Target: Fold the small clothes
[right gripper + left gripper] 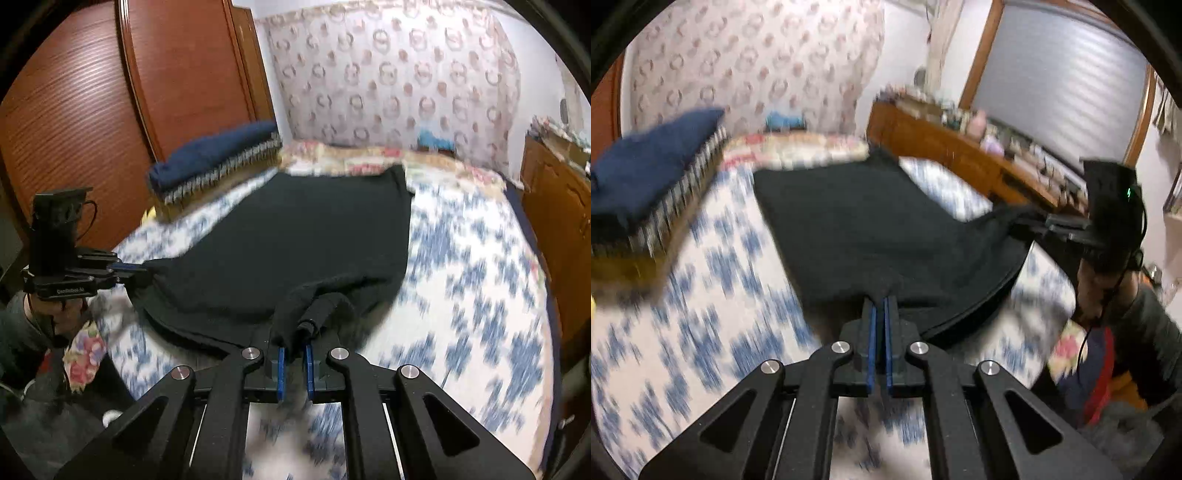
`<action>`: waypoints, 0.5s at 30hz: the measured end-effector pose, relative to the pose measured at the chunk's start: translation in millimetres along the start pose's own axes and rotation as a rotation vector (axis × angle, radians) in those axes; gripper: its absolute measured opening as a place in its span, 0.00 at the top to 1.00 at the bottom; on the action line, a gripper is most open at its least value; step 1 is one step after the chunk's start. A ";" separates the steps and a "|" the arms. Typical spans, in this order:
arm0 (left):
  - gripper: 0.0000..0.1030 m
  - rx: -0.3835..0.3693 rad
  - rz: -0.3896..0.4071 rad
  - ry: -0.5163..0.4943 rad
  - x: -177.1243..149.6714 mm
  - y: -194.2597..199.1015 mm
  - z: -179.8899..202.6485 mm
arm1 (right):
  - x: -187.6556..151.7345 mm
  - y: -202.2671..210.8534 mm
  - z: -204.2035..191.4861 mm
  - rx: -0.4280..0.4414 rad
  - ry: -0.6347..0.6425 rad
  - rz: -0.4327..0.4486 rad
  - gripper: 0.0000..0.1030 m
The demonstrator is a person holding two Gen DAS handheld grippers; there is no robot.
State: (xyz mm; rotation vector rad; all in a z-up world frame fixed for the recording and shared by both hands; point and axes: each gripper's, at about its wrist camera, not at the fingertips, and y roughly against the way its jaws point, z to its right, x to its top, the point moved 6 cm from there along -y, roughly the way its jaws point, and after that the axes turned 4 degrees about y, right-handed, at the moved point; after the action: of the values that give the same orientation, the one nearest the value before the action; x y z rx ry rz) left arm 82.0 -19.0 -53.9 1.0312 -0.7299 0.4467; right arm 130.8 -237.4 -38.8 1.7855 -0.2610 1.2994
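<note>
A dark green-black garment (849, 221) lies spread on the bed, its near edge lifted off the cover. My left gripper (881, 299) is shut on the near edge of the garment. The right gripper (1027, 218) shows at the right of the left wrist view, gripping another corner. In the right wrist view the garment (295, 240) stretches away from me. My right gripper (293, 343) is shut on a bunched corner of it. The left gripper (138, 267) holds the left corner there.
The bed has a white cover with blue blotches (461, 277). A stack of folded textiles with a navy one on top (218, 155) sits at the bed's far left. A wooden dresser (960, 151) with clutter stands to the right, a wooden wardrobe (110, 110) to the left.
</note>
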 end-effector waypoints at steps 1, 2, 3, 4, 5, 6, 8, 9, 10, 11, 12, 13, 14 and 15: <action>0.96 0.002 0.025 0.003 12.3 1.5 -2.1 | 8.5 0.0 3.5 0.001 0.000 0.016 0.93; 0.96 0.004 0.047 0.007 24.5 1.9 -4.5 | 18.4 -0.6 7.8 -0.003 0.004 0.033 0.93; 0.96 0.006 0.071 0.008 42.6 0.5 -8.3 | 29.1 -2.6 12.7 -0.009 0.010 0.046 0.93; 0.96 0.010 0.085 0.010 54.8 -2.2 -12.6 | 38.4 -5.3 17.4 -0.016 0.015 0.056 0.93; 0.96 0.014 0.098 0.014 67.6 -5.2 -18.5 | 49.0 -9.1 23.2 -0.020 0.015 0.067 0.93; 0.96 0.018 0.108 0.019 80.3 -9.9 -23.3 | 59.5 -13.9 29.5 -0.020 0.012 0.076 0.93; 0.96 0.031 0.122 0.031 106.0 -24.1 -36.3 | 78.7 -26.6 41.6 -0.036 0.017 0.084 0.93; 0.96 0.043 0.127 0.032 117.3 -32.6 -43.1 | 87.6 -34.8 48.4 -0.040 0.019 0.083 0.93; 0.96 0.056 0.127 0.033 124.7 -40.0 -48.5 | 95.2 -43.6 55.1 -0.043 0.020 0.078 0.93; 0.96 0.065 0.125 0.037 132.9 -49.1 -55.4 | 102.7 -54.4 62.0 -0.048 0.020 0.071 0.93; 0.96 0.072 0.119 0.048 139.9 -59.0 -63.9 | 108.5 -64.9 69.2 -0.049 0.019 0.062 0.93; 0.96 0.078 0.112 0.056 144.9 -67.6 -68.2 | 113.5 -76.0 76.6 -0.052 0.018 0.051 0.93; 0.96 0.087 0.104 0.065 151.1 -78.0 -76.5 | 117.5 -89.7 85.5 -0.054 0.014 0.038 0.93; 0.96 0.094 0.102 0.071 154.5 -83.6 -80.8 | 120.3 -100.5 92.7 -0.054 0.010 0.026 0.93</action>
State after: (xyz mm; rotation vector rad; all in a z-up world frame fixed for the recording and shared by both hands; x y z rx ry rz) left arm 268.9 14.7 -17.7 1.0634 -0.7056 0.6074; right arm 305.6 -210.3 4.8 1.7355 -0.3123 1.3075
